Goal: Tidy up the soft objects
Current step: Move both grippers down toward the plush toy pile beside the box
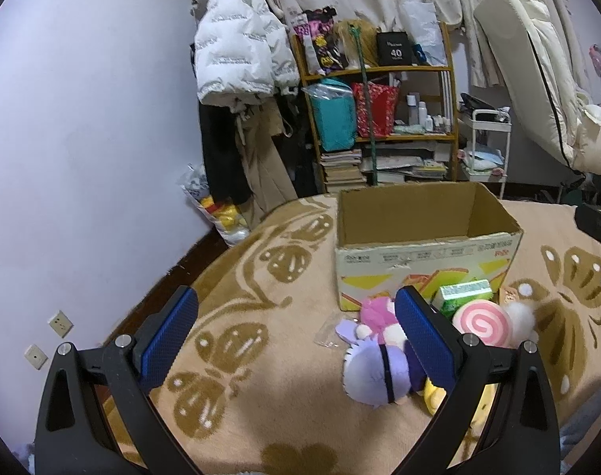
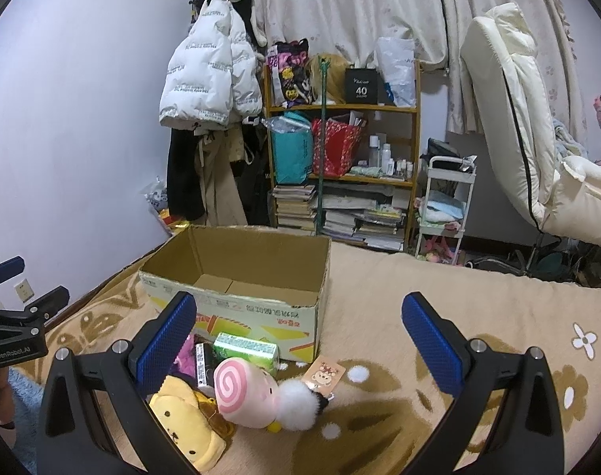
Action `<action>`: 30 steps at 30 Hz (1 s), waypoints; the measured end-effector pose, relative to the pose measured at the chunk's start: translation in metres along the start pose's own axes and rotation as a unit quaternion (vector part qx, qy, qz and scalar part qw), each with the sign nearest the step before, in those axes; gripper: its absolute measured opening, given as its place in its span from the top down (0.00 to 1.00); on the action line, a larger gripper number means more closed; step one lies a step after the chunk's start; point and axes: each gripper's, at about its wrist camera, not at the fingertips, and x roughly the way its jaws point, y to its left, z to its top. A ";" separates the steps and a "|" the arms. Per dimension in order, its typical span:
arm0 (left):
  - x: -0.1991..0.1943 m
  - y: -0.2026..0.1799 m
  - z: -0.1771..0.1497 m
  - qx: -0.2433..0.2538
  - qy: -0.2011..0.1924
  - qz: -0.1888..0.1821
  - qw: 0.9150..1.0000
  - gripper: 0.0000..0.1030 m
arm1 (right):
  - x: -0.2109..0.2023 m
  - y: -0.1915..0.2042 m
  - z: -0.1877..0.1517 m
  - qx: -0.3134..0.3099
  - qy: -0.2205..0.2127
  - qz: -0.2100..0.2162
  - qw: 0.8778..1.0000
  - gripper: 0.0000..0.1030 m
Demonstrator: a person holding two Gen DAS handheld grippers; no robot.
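Both claws, left claw (image 1: 296,332) and right claw (image 2: 300,336), gape empty; grip the swirl plush (image 2: 247,394) centrally, just before the cardboard box (image 2: 237,277).

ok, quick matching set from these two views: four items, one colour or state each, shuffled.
Items:
1. box
2. swirl plush
3. left gripper
4. jacket

States:
A. white, hanging by the shelf
B. open, nothing held
C. pink spiral face, lying on the blanket
D. upright, flaps open, nothing visible inside

Pairs: 1-D, 2-C, 3-B, 4-A
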 end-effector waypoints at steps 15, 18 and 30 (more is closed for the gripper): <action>0.037 -0.009 -0.003 0.003 0.085 -0.035 0.996 0.04 | 0.027 0.018 -0.013 -0.044 0.082 0.011 0.996 0.00; 0.049 -0.012 -0.007 0.004 0.107 -0.040 0.993 0.04 | 0.031 0.021 -0.017 -0.047 0.103 0.012 0.994 0.00; 0.098 -0.018 -0.019 -0.011 0.187 -0.066 0.980 0.04 | 0.067 0.018 -0.019 -0.048 0.183 0.028 0.981 0.00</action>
